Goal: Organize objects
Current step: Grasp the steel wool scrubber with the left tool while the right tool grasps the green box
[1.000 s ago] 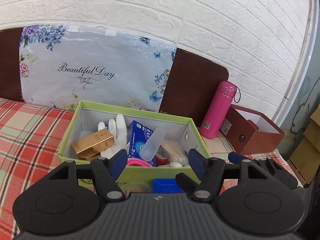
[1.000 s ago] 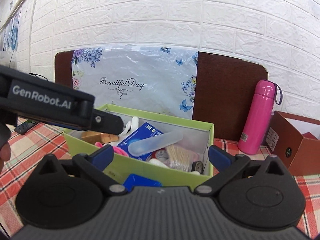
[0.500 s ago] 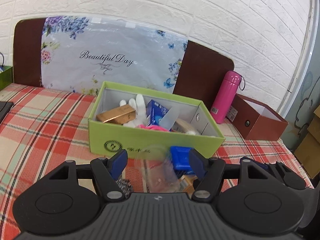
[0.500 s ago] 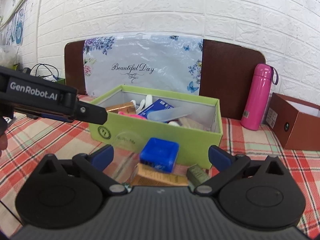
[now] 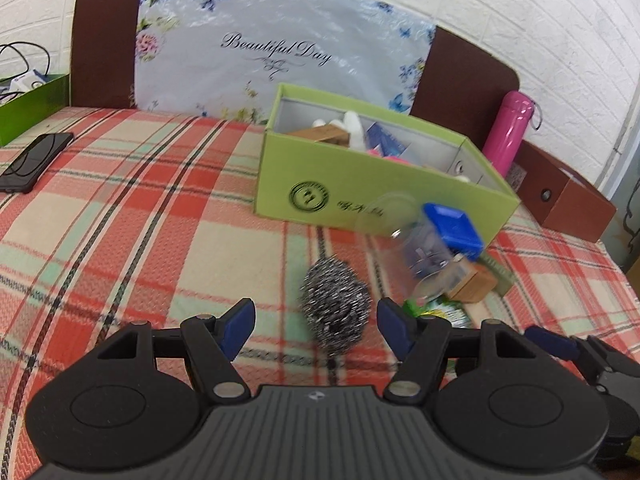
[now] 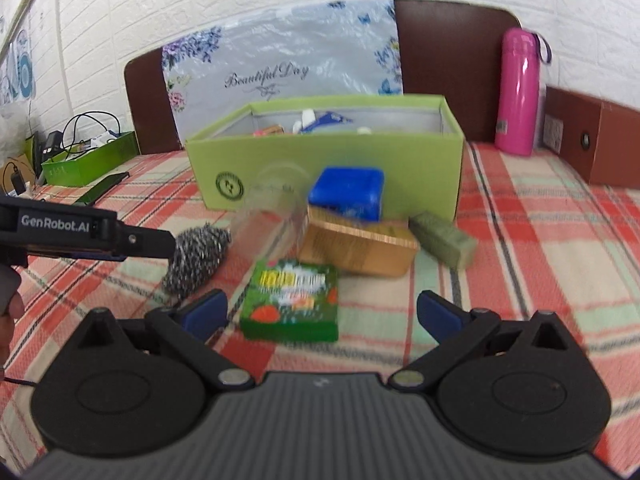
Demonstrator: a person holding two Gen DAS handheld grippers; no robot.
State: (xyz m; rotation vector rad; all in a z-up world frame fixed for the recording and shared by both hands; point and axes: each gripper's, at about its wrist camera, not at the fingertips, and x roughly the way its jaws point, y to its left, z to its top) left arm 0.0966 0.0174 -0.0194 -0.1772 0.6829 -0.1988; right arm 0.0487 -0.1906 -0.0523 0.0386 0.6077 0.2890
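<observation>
White brick wall backs a plaid-clothed counter (image 5: 120, 216). From the left wrist, the left gripper (image 5: 312, 320) stands spread, empty, a steel-wool scouring ball (image 5: 336, 304) between its fingers, before the lime-green cardboard box (image 5: 360, 188). From the right wrist, the right gripper (image 6: 320, 312) stands spread over a green, blurry, perhaps soap packet (image 6: 294, 300).

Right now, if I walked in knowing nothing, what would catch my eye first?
Probably the lime green box full of odds and ends in the middle of the red plaid cloth, with a flowery "Beautiful Day" bag propped behind it. Then the pink bottle standing at the wall to the right, and the steel scrubber lying in front of the box.
</observation>
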